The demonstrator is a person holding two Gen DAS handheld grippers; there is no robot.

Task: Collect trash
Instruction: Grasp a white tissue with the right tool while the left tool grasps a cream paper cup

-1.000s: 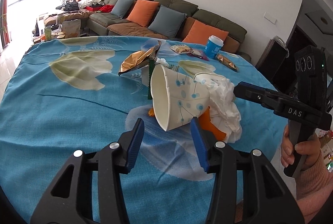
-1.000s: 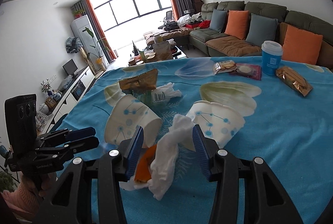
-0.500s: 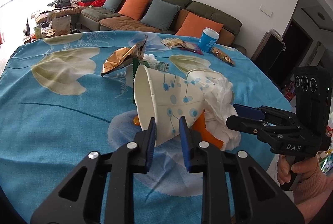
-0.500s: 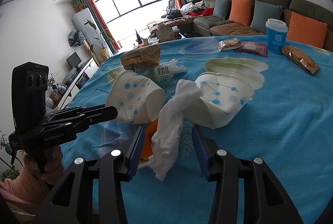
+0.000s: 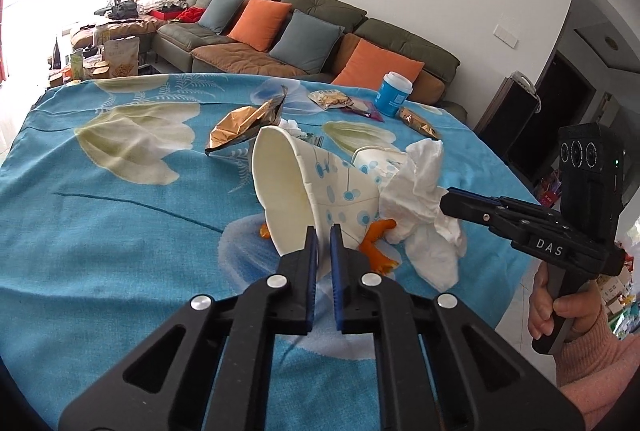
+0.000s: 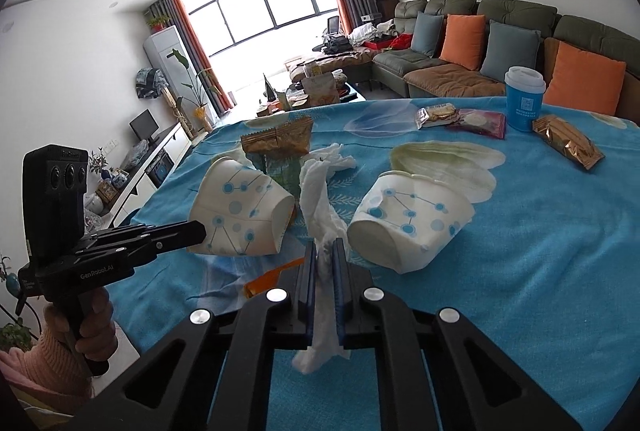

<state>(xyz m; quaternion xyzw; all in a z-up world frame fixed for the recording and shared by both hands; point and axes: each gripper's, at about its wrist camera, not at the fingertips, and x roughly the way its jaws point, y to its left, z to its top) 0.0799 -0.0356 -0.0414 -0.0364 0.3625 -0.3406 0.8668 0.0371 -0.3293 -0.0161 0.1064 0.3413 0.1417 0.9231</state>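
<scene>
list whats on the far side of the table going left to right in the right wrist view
gold wrapper → biscuit pack → pink packet → blue cup → gold snack bag

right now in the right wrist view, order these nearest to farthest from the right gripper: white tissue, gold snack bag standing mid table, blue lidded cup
1. white tissue: pinched between the right gripper pads.
2. gold snack bag: mid table, behind the left paper cup.
3. blue lidded cup: far right edge, before the sofa.
</scene>
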